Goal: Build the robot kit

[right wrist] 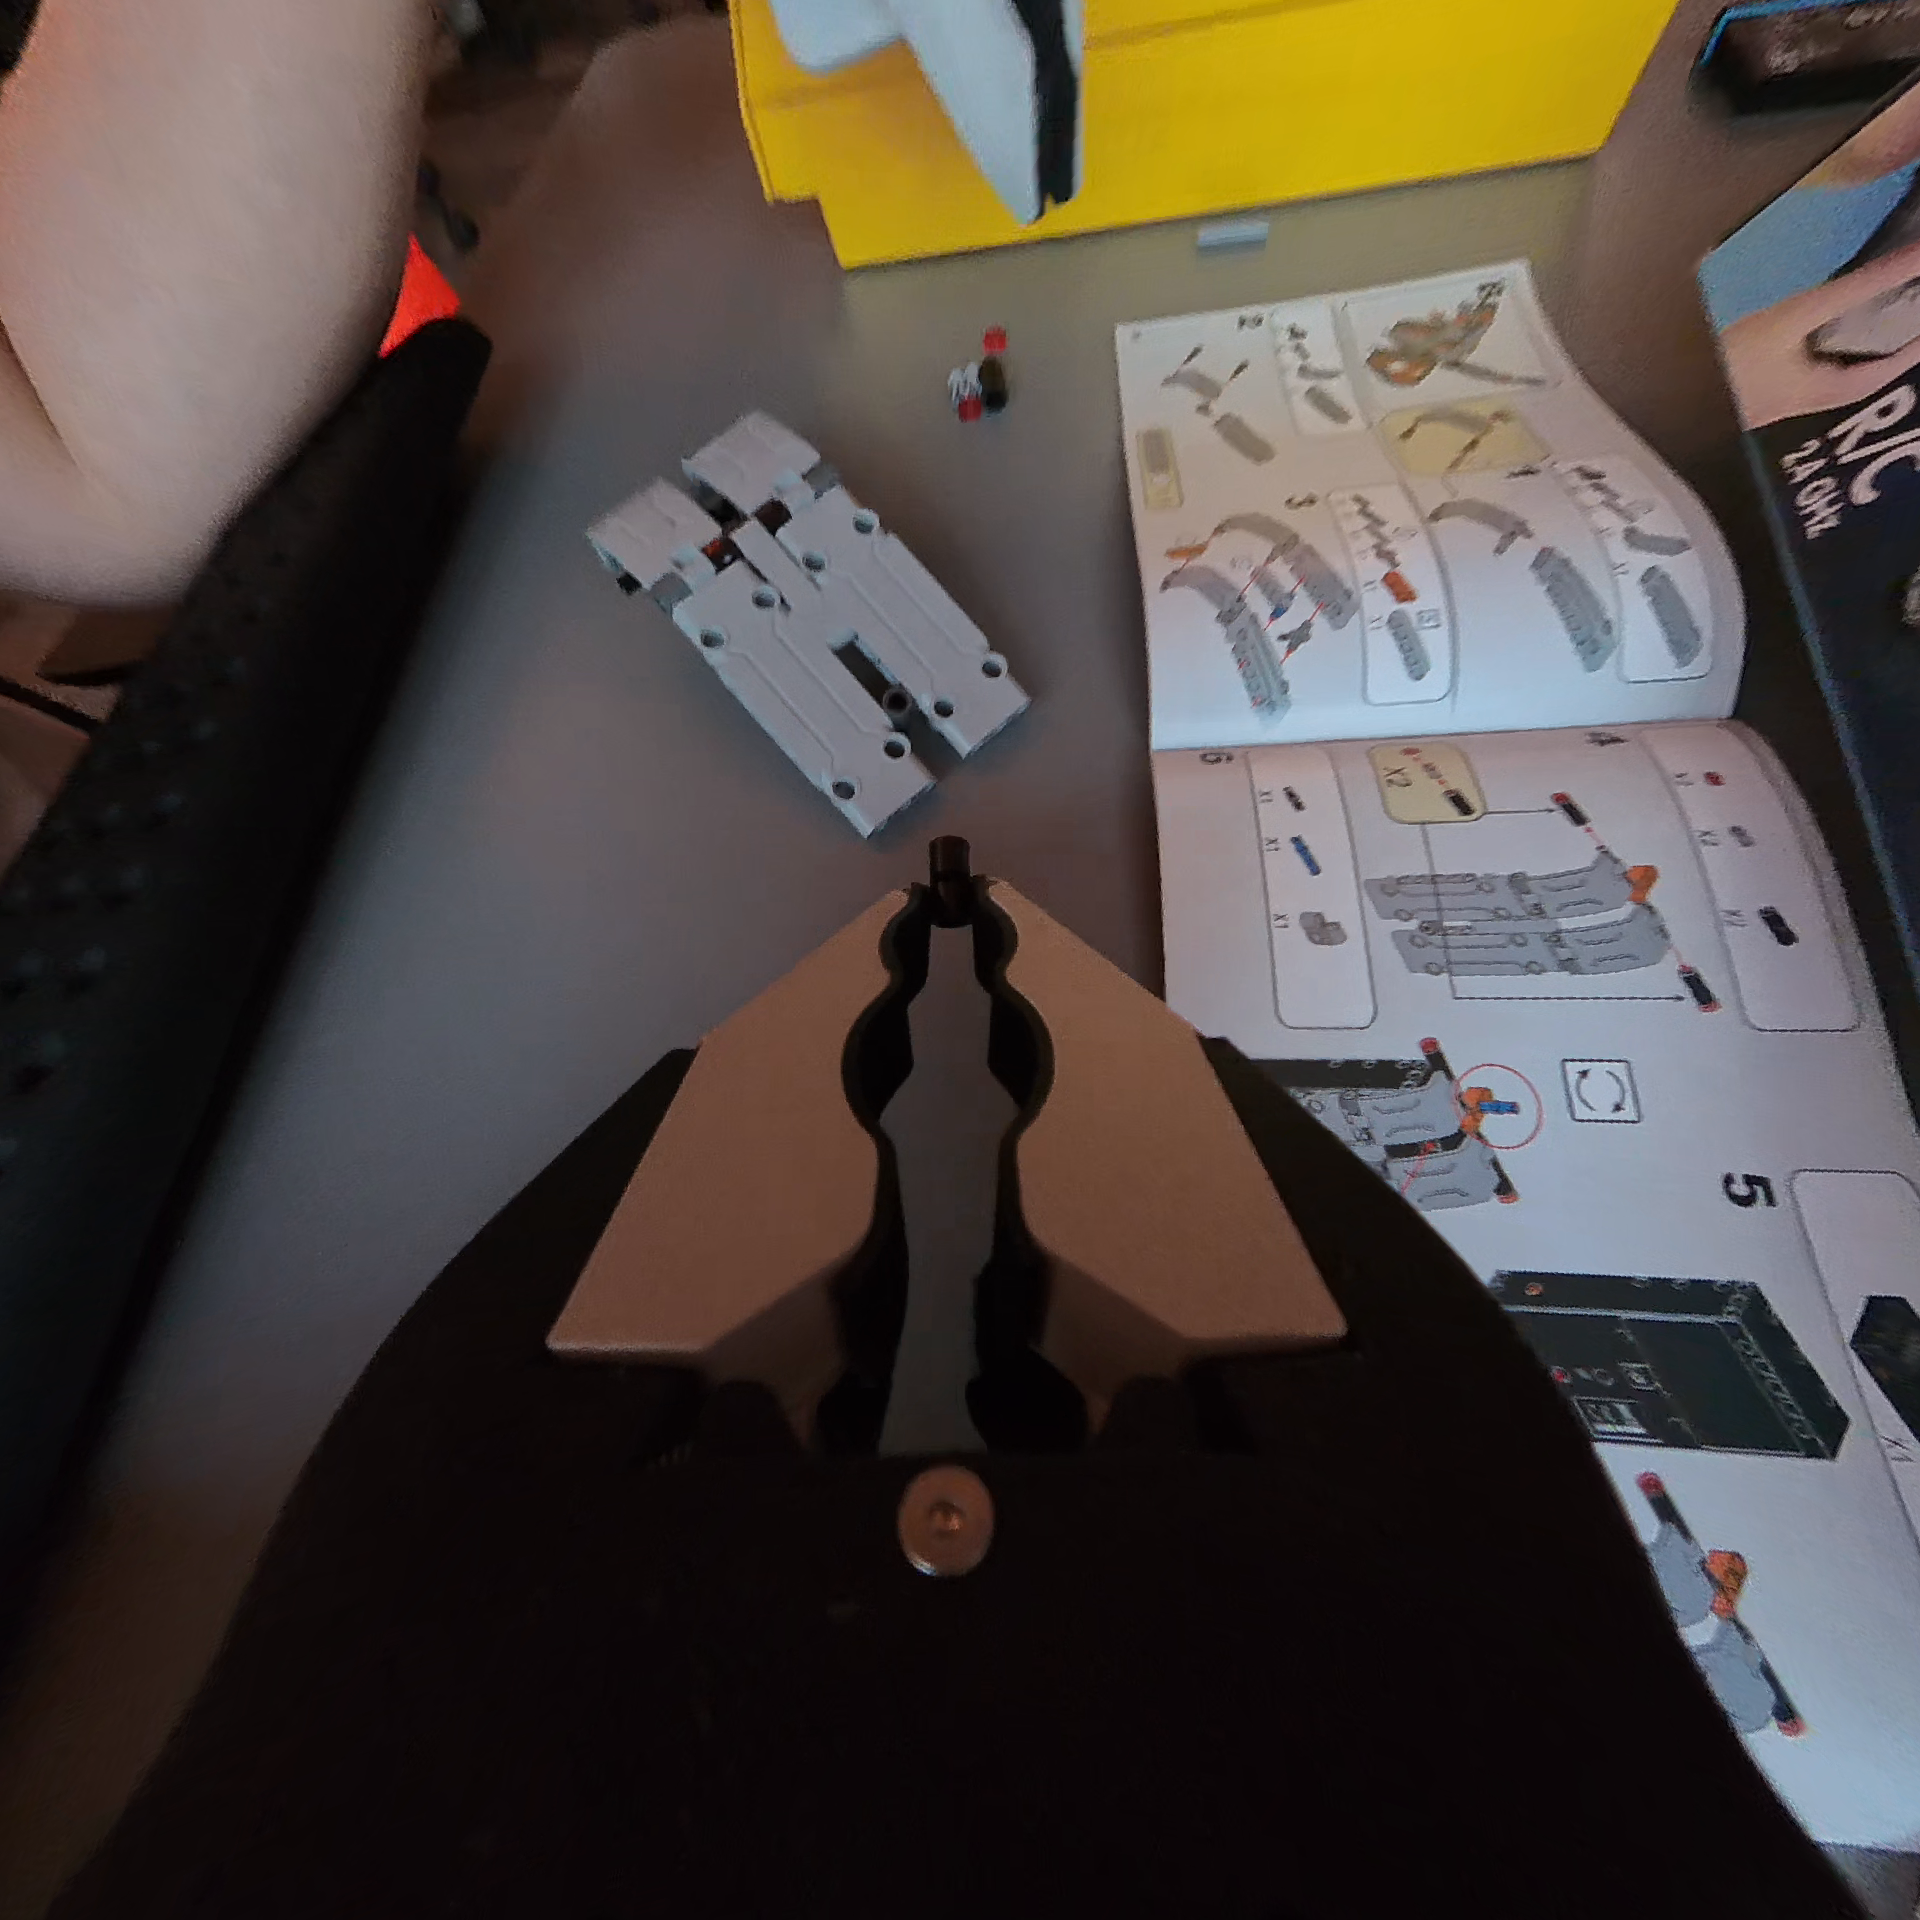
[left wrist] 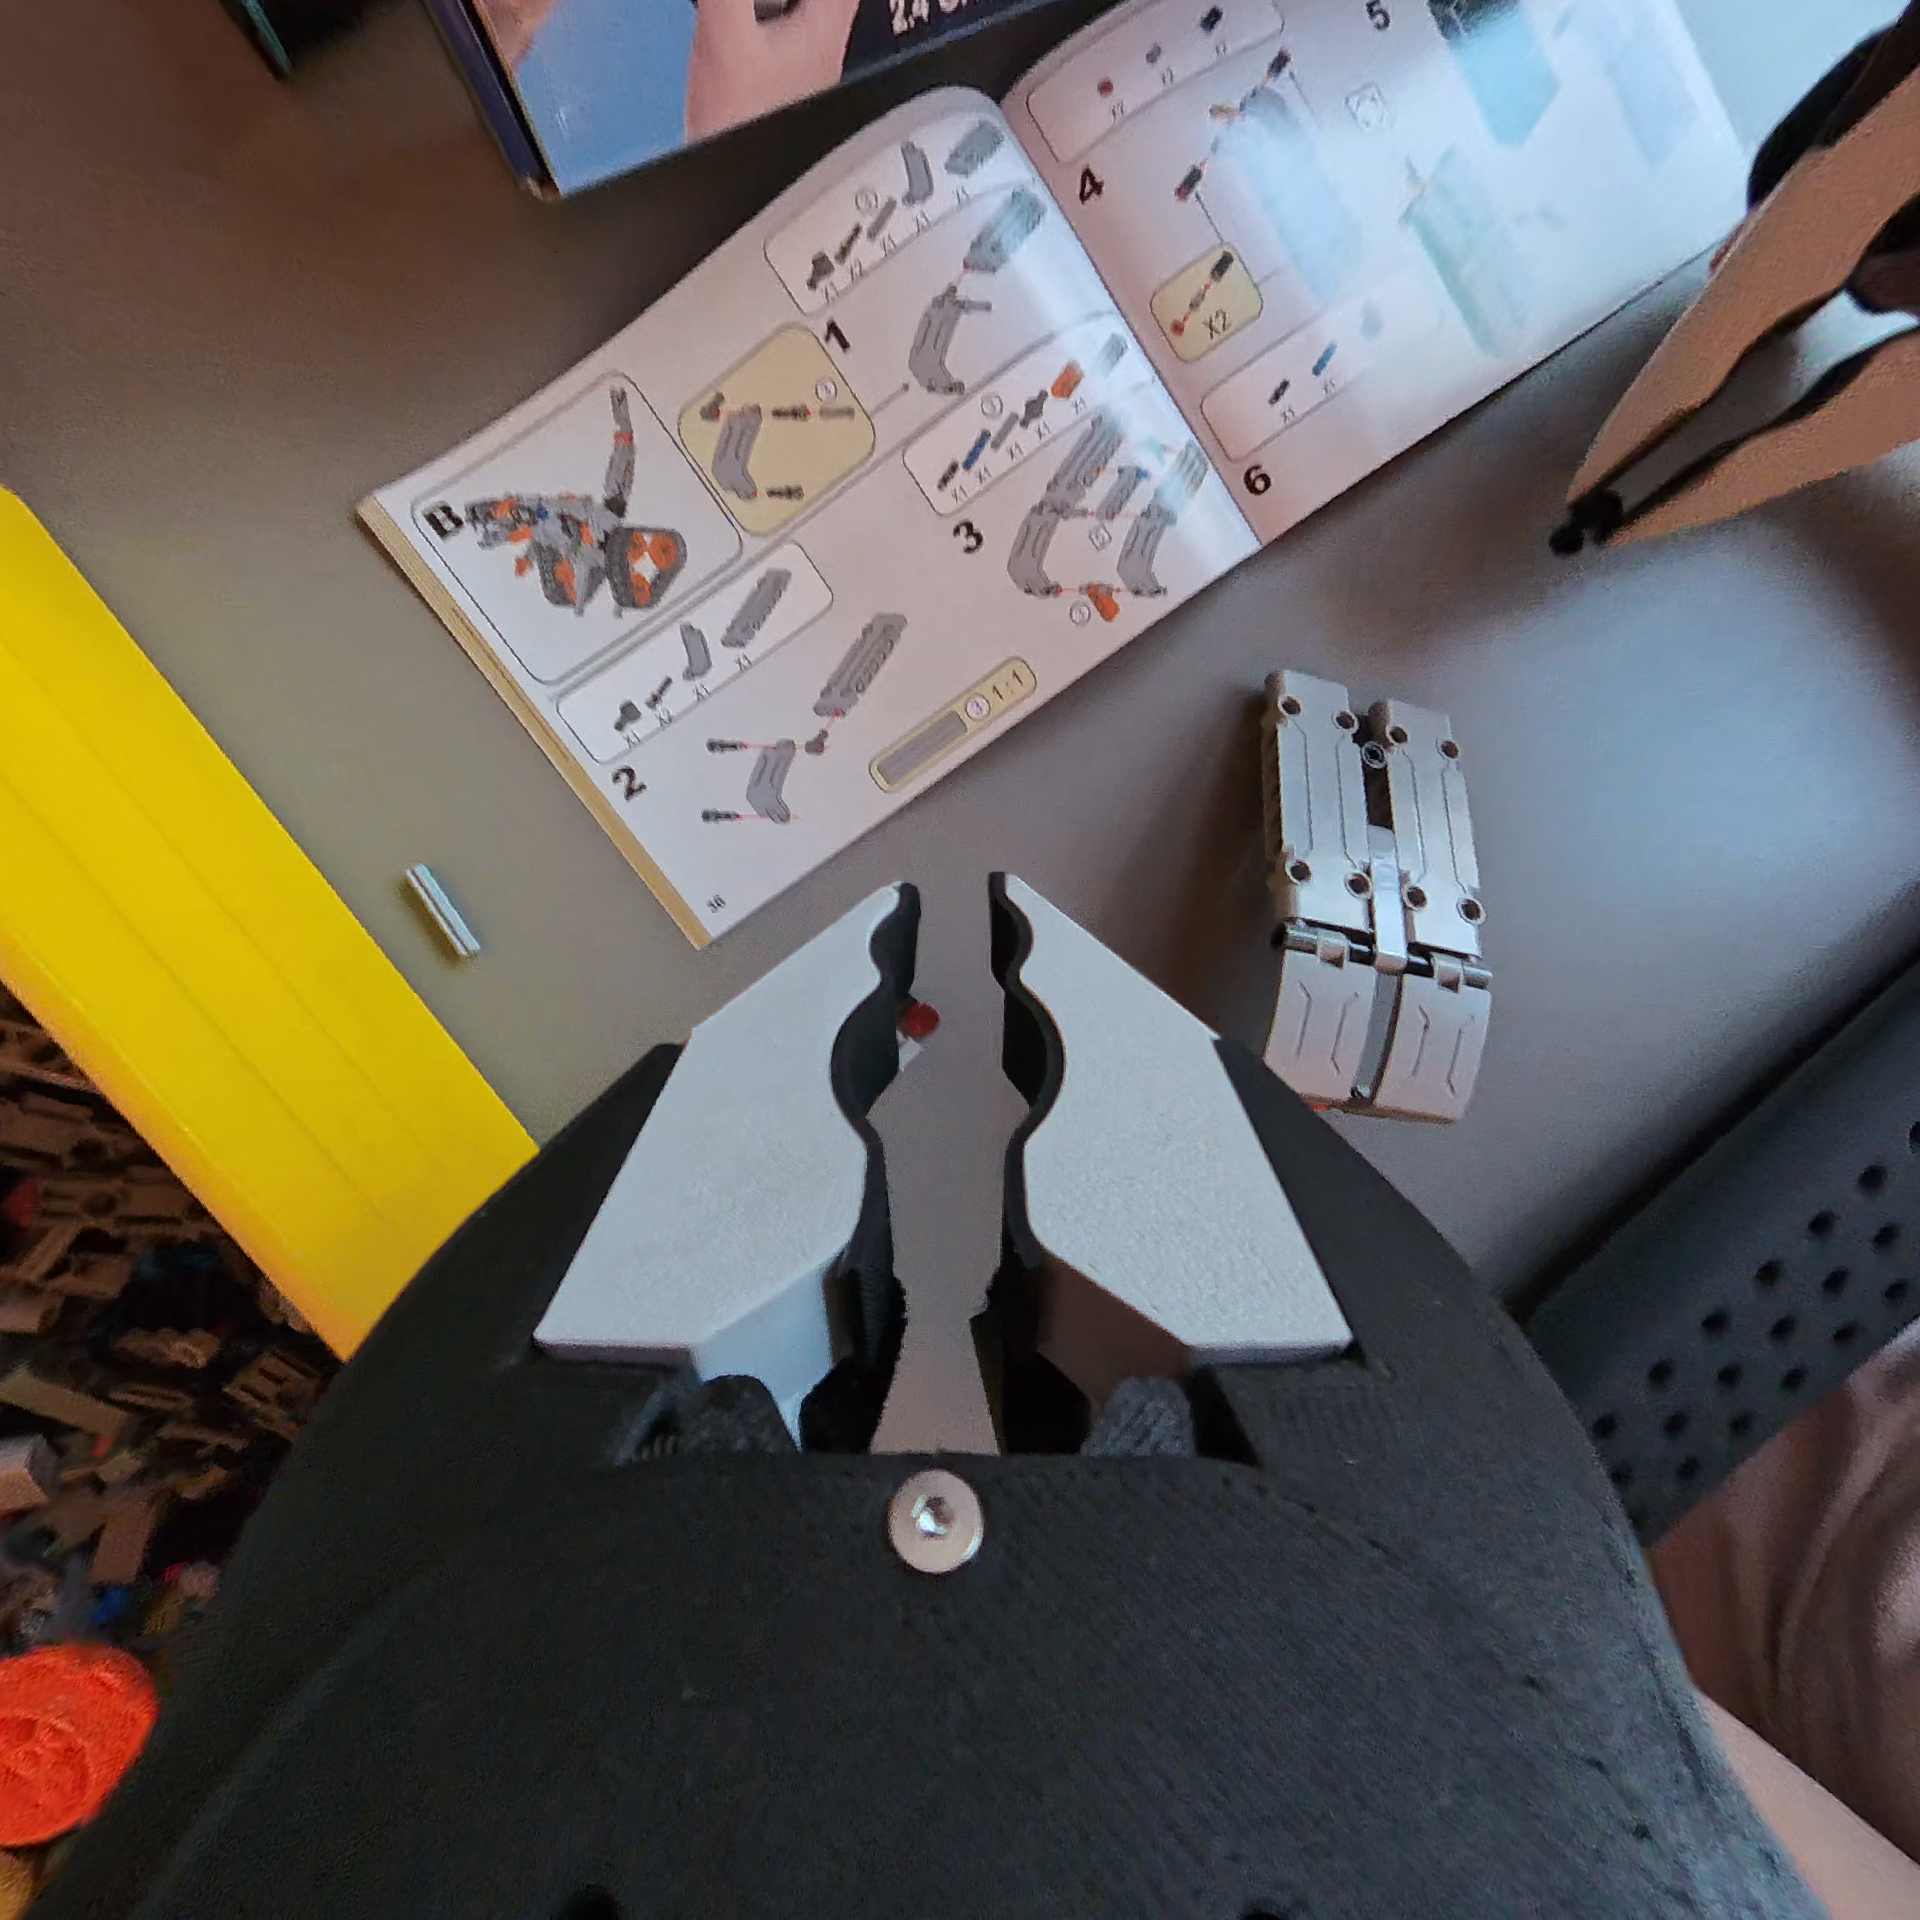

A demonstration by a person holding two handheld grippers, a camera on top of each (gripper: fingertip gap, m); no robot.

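My right gripper (right wrist: 948, 896) is shut on a small black pin (right wrist: 948, 860) at its fingertips and holds it just short of a grey panel assembly (right wrist: 810, 634) that lies flat on the grey table. The assembly also shows in the left wrist view (left wrist: 1371, 904), to the right of my left gripper (left wrist: 954, 894). The left gripper's jaws stand a little apart and hold nothing. Below them a small red pin (left wrist: 920, 1021) lies on the table, partly hidden by the left finger. The right wrist view shows it in a group of red and black pins (right wrist: 982, 376).
An open instruction booklet (left wrist: 831, 468) (right wrist: 1455, 727) lies beside the assembly, a printed box (right wrist: 1829, 312) beyond it. A yellow bin (left wrist: 208, 935) (right wrist: 1247, 104) holds loose bricks (left wrist: 104, 1247). A short grey axle (left wrist: 445, 911) lies near it. A black perforated panel (left wrist: 1766, 1247) edges the table.
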